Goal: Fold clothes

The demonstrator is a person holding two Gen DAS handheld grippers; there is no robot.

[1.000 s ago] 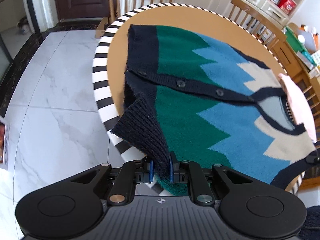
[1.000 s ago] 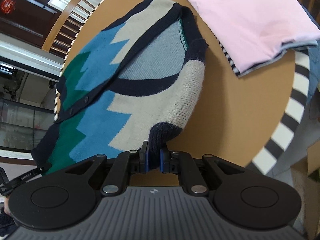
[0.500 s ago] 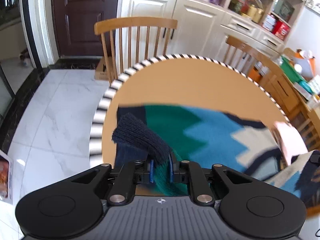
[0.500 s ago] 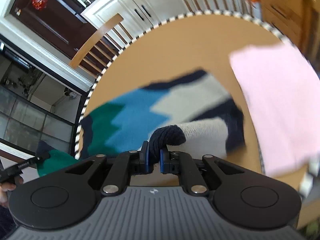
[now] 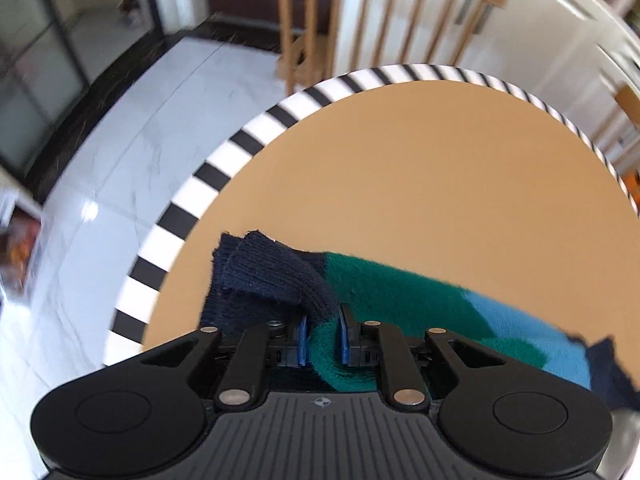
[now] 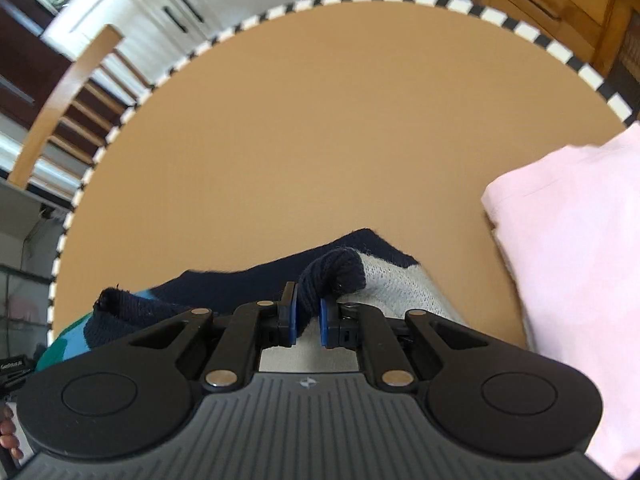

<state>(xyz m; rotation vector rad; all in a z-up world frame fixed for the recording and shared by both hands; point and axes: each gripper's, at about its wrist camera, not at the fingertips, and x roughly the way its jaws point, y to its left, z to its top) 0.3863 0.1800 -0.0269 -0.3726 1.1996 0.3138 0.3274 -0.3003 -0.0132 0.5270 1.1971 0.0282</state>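
A knitted cardigan (image 5: 400, 300) in navy, green, blue and cream is lifted near the front of the round tan table (image 5: 420, 168). My left gripper (image 5: 323, 338) is shut on its navy and green hem end. My right gripper (image 6: 306, 320) is shut on its navy cuff beside the cream sleeve (image 6: 404, 284). The cardigan (image 6: 224, 288) bunches between the two grippers, and most of it is hidden below them. The far part of the table (image 6: 320, 128) is bare.
A folded pink garment (image 6: 572, 280) lies on the table's right side, close to my right gripper. The table has a black-and-white striped rim (image 5: 192, 184). Wooden chairs (image 5: 360, 12) stand behind it, with white cabinets (image 6: 160, 12) and a wooden dresser (image 6: 552, 4) beyond.
Both grippers have pulled the cardigan's ends up and toward the near edge. The cardigan that lay spread over the table now bunches at the front, baring the tabletop.
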